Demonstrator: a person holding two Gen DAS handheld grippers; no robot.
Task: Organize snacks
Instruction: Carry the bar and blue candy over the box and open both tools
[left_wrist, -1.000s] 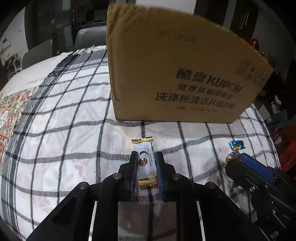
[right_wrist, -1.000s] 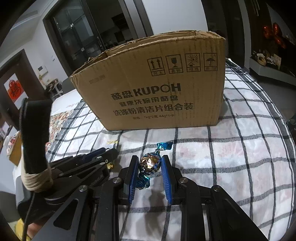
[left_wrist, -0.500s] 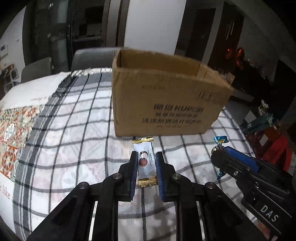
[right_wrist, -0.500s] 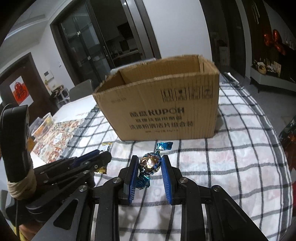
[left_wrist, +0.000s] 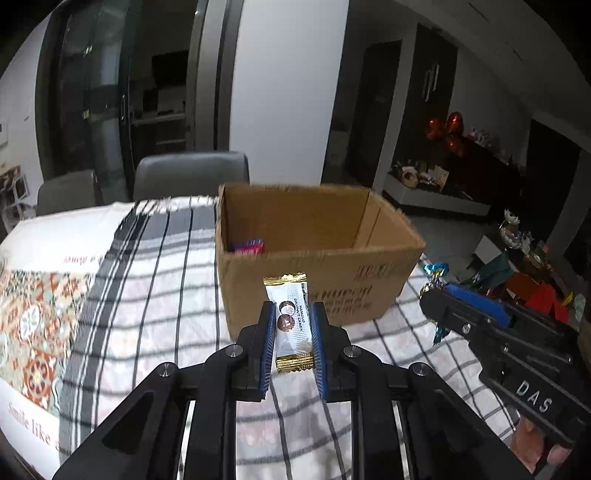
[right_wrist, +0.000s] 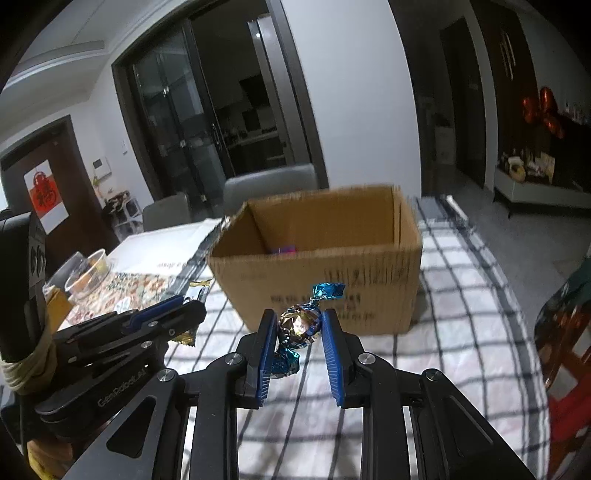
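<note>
An open cardboard box (left_wrist: 317, 273) (right_wrist: 325, 273) stands on the checked tablecloth, a pink packet (left_wrist: 248, 246) inside at its left. My left gripper (left_wrist: 292, 321) is shut on a white and gold coconut candy bar (left_wrist: 291, 325), held in the air in front of the box. My right gripper (right_wrist: 300, 328) is shut on a round candy in blue and gold foil (right_wrist: 301, 326), also raised before the box. In the left wrist view the right gripper (left_wrist: 436, 291) shows at the right. In the right wrist view the left gripper (right_wrist: 192, 310) shows at the left.
The table carries a checked cloth (left_wrist: 155, 295) over a patterned one (left_wrist: 33, 325). Grey chairs (left_wrist: 190, 177) stand behind the table. A clear container (right_wrist: 86, 271) sits at the table's far left. Red items (right_wrist: 569, 350) lie off the right edge.
Both grippers have risen with their candies. The box's open top and inside now show, where before only its front wall did.
</note>
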